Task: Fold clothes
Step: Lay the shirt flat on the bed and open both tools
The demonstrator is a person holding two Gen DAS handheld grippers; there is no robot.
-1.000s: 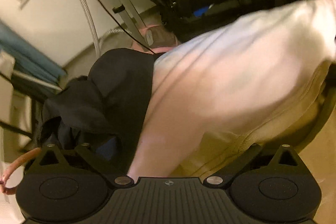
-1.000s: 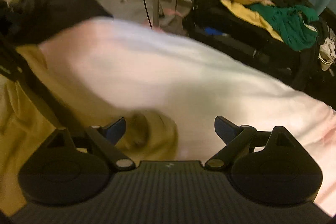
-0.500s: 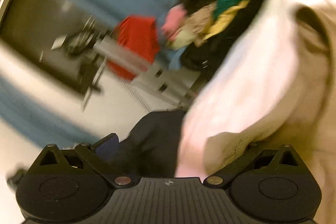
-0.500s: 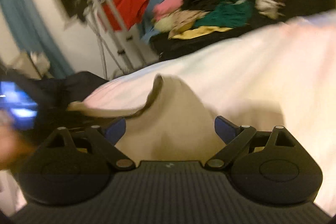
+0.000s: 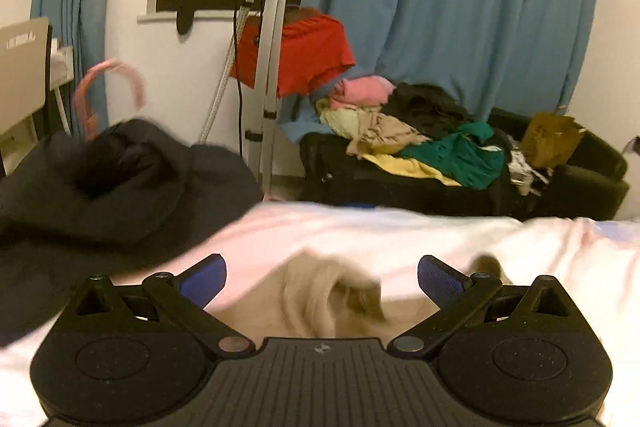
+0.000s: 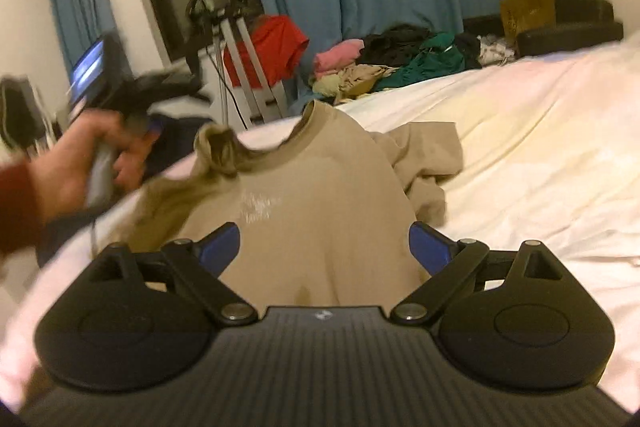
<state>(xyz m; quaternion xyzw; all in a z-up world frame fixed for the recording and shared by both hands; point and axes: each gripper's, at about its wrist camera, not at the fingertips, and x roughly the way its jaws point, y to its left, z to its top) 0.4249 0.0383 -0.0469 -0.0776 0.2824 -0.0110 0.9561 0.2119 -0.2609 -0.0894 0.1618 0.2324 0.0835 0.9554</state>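
Observation:
A beige sweatshirt (image 6: pixel 320 211) with pale chest lettering lies rumpled on the white bed sheet (image 6: pixel 520 147), collar away from me. My right gripper (image 6: pixel 324 247) is open over its lower part, blue pads apart, holding nothing. My left gripper (image 5: pixel 322 279) is open too, and a blurred beige fold of the sweatshirt (image 5: pixel 332 299) lies between its fingers, not pinched. In the right wrist view the left gripper, in a hand with a red sleeve (image 6: pixel 92 155), sits at the sweatshirt's left shoulder.
A black garment (image 5: pixel 100 195) is heaped on the bed at left. Beyond the bed stand a metal stand with a red garment (image 5: pixel 308 55), a black couch piled with coloured clothes (image 5: pixel 420 143), and blue curtains (image 5: pixel 460 7).
Both grippers swung up from close over the sheet to a level view of the room. The left gripper's fingers, which were hidden under cloth, are now open and the sweatshirt has dropped onto the bed.

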